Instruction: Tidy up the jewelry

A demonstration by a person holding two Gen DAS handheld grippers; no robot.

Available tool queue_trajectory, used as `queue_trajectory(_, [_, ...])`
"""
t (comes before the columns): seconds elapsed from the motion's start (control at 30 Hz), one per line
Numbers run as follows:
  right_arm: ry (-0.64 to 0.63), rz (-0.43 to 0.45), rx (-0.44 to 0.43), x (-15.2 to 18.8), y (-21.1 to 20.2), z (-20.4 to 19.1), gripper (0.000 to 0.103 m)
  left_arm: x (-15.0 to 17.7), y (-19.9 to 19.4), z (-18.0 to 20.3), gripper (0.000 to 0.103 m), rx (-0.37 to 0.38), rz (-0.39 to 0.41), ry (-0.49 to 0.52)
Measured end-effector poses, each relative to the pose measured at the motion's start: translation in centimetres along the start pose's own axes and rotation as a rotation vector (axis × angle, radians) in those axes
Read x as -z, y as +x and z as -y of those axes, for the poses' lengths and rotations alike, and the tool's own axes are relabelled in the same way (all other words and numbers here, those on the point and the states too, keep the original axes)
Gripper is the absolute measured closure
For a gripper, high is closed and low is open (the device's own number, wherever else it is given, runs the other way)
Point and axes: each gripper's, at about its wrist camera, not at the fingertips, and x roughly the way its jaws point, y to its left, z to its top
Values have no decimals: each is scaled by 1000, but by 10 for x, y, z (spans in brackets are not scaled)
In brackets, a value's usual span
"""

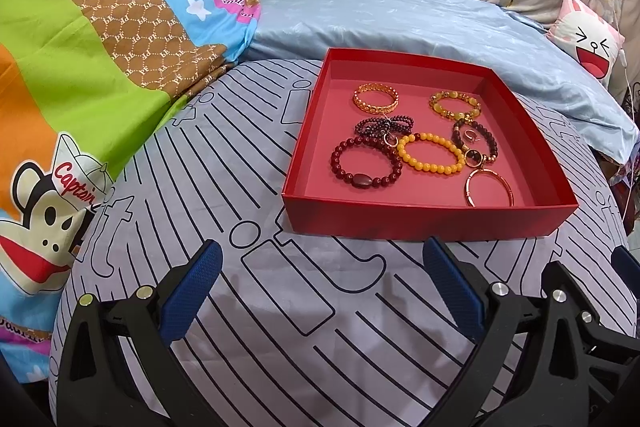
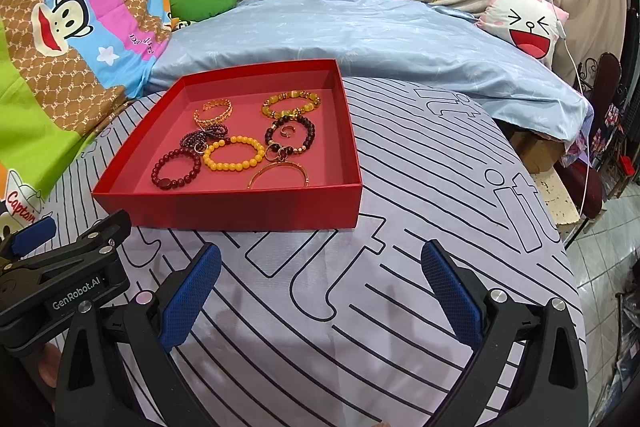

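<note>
The red tray (image 1: 430, 223) sits on the striped sheet (image 1: 280, 307), right of centre in the left view. The bracelets lie in it, the yellow bead bracelet (image 1: 432, 153) touching the dark red one (image 1: 366, 163). Left gripper (image 1: 322, 289) and right gripper (image 2: 320, 291) hover low in frame, jaws spread wide, holding nothing.
</note>
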Motion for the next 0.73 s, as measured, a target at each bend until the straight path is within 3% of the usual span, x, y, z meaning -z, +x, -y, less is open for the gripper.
queue_trajectory(0.73, [-1, -1, 0, 0, 0, -2, 6, 2, -1, -1, 7, 8, -8, -15])
